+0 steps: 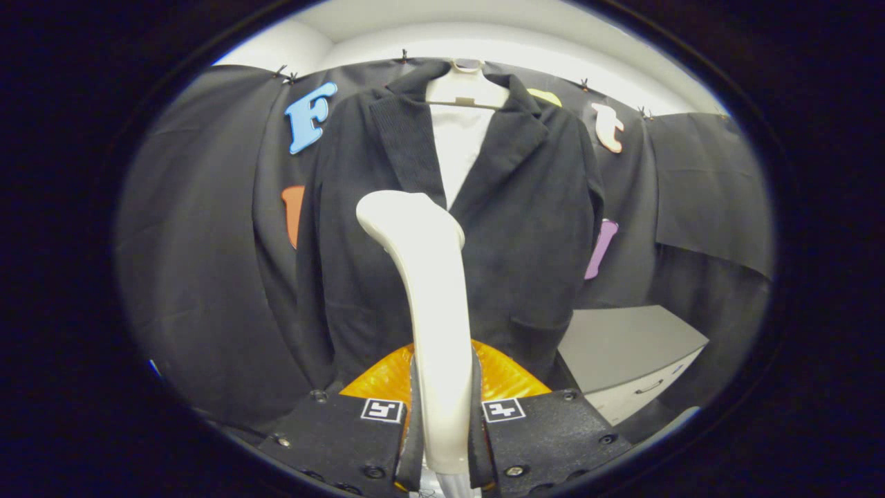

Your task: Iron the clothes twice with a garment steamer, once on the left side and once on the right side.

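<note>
Cream-white plastic garment steamer (432, 311) stands upright at lower centre, the gripper (442, 429) clamped on its handle from both sides. Beyond its head, filling the centre, hangs a black wool jacket (525, 228) on a white hanger (464, 90); no readable writing shows. Lower right sits a grey cabinet (626, 346).

this is looking like a staged recording booth, not a home: black cloth (200, 277) is draping the walls, clips (404, 54) are pinning it up, and a grey cabinet (626, 353) is sitting at right.
</note>
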`<state>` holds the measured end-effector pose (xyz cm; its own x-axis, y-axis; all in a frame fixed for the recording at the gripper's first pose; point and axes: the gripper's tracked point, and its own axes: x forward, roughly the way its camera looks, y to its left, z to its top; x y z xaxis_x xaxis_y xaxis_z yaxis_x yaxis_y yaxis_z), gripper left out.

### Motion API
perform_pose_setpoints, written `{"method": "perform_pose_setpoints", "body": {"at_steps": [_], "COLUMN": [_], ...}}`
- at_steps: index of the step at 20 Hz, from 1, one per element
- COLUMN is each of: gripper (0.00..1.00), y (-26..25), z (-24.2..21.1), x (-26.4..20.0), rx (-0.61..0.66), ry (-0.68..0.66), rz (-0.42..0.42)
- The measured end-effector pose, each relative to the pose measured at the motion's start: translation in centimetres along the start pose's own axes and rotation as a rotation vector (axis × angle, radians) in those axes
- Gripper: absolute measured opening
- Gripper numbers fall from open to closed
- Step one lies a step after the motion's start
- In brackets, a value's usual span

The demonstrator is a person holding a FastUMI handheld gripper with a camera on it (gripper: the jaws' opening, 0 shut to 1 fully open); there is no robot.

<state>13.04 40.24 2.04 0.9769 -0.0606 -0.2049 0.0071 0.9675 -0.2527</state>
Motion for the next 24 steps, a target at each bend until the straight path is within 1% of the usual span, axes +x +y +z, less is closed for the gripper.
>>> {"method": "perform_pose_setpoints", "body": {"at_steps": [4, 8, 10, 14, 20, 24], "gripper": [0.29, 0.28, 0.28, 0.28, 0.29, 0.29], "y": [0.9, 1.9, 2.0, 2.2, 2.8, 2.9], "z": [4.3, 6.3, 6.0, 5.1, 1.0, -0.8], "x": [1.3, 2.8, 3.1, 2.8, 2.4, 2.2], "rx": [-0.026, -0.075, -0.105, -0.158, -0.198, -0.210], "ry": [-0.075, -0.127, -0.141, -0.168, -0.116, -0.093], "rz": [-0.039, -0.093, -0.132, -0.164, -0.128, -0.111]}}
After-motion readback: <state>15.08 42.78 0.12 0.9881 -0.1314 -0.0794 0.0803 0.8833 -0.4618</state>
